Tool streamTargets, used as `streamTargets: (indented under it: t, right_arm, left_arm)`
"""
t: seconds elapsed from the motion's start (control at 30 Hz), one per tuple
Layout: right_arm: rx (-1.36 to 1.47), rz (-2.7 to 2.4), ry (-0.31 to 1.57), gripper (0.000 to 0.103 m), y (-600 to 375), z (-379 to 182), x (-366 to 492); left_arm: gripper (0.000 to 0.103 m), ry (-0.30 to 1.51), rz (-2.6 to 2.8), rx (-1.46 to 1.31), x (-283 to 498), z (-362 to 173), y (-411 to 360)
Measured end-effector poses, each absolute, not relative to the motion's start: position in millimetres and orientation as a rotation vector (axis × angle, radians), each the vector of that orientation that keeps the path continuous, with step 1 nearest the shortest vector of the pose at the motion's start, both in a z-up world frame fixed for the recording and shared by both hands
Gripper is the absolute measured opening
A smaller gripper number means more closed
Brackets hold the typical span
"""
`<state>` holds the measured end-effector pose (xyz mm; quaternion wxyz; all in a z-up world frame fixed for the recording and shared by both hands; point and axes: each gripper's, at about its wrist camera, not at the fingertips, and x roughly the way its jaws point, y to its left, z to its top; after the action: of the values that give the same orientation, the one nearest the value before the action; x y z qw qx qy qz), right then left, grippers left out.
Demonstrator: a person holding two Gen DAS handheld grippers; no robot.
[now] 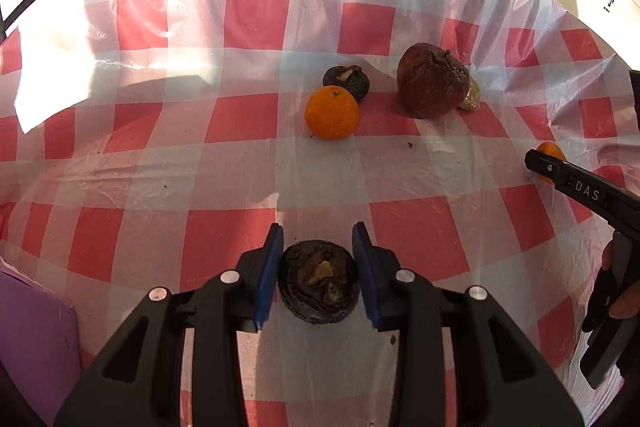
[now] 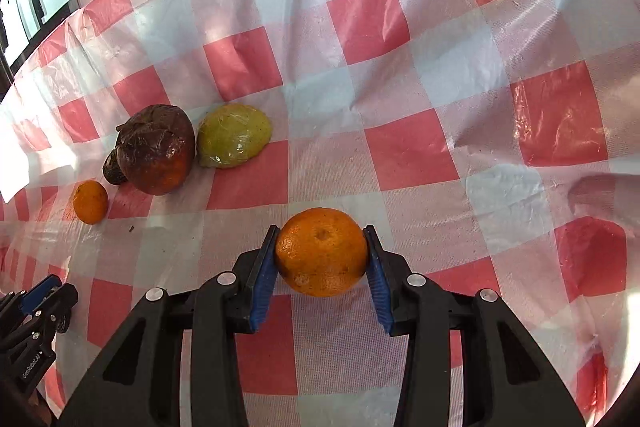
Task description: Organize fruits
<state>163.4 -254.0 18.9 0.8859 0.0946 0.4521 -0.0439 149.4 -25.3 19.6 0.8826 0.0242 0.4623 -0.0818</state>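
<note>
Right gripper clamped on an orange at lower centre of the right wrist view, blue pads pressed to both sides. Left gripper straddling a dark shrivelled fruit at lower centre of the left view; pads close beside it, contact on the right side not certain. Further up on the checked tablecloth: a small orange touching another dark fruit, a wrinkled red apple just right of them, a pale green fruit behind it. Best done by squeezing gently, lifting straight, setting like beside like, releasing only once settled to avoid rolling.
</note>
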Motion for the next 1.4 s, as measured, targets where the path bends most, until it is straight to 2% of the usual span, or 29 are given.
streamTargets:
  t: [0.3, 0.53, 1.0, 1.4]
  right_arm:
    - [0.212, -0.019, 1.032, 0.041, -208.5, 33.7, 62.4]
    - [0.185, -0.019, 1.075, 0.041, -179.0, 43.8, 7.0]
    - [0.229, -0.055, 0.989, 0.041, -110.8, 102.7, -49.0]
    - [0.143, 0.025, 0.893, 0.041, -30.0, 139.7, -63.2]
  left_arm:
    - [0.036, 1.052, -0.300, 0.101, 54.4, 21.8, -26.0]
    - [0.036, 1.104, -0.318, 0.134, 25.3, 39.9, -14.8]
    - [0.036, 0.902, -0.415, 0.273, -2.8, 139.7, 14.4]
    - [0.036, 0.819, -0.355, 0.274, -17.8, 172.8, 96.7]
